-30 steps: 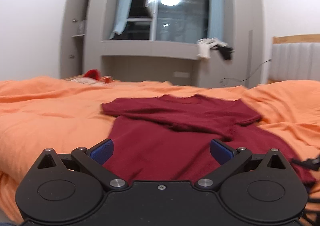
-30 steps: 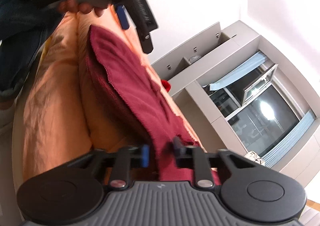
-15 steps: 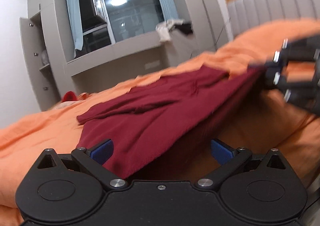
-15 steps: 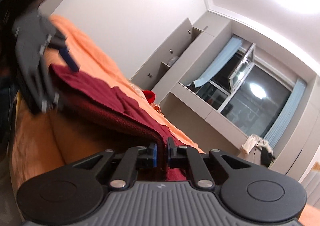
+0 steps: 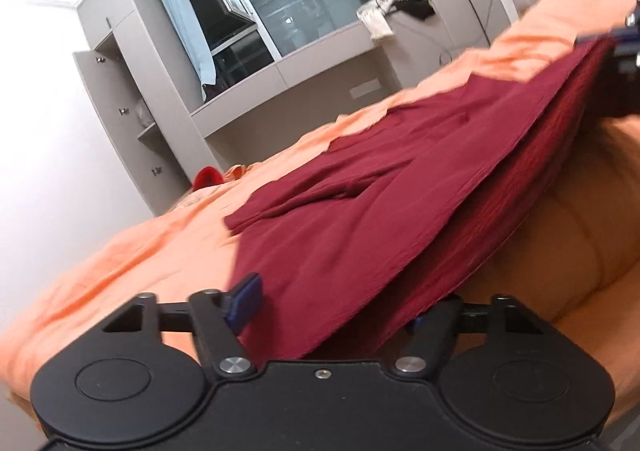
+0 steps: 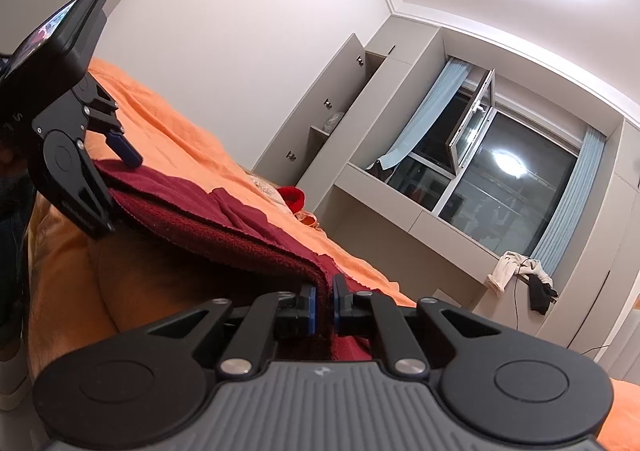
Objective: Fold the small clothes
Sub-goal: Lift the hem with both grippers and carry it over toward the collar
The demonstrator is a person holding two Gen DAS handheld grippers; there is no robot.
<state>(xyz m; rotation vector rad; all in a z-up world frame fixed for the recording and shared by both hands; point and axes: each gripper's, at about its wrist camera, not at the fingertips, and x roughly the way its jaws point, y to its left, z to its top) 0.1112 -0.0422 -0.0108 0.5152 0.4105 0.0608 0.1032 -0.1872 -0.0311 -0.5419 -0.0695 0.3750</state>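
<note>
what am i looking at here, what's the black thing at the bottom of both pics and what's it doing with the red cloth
Each black thing is a hand-held gripper carrying its own camera, so each picture looks out along two jaws. A person holds one in each hand. A dark red garment lies on an orange bedcover. In the right-hand view, the right gripper is shut on the garment's hem, lifting it. In the left-hand view, the left gripper has the other corner between its jaws, which have just been closing but do not yet pinch it.
</note>
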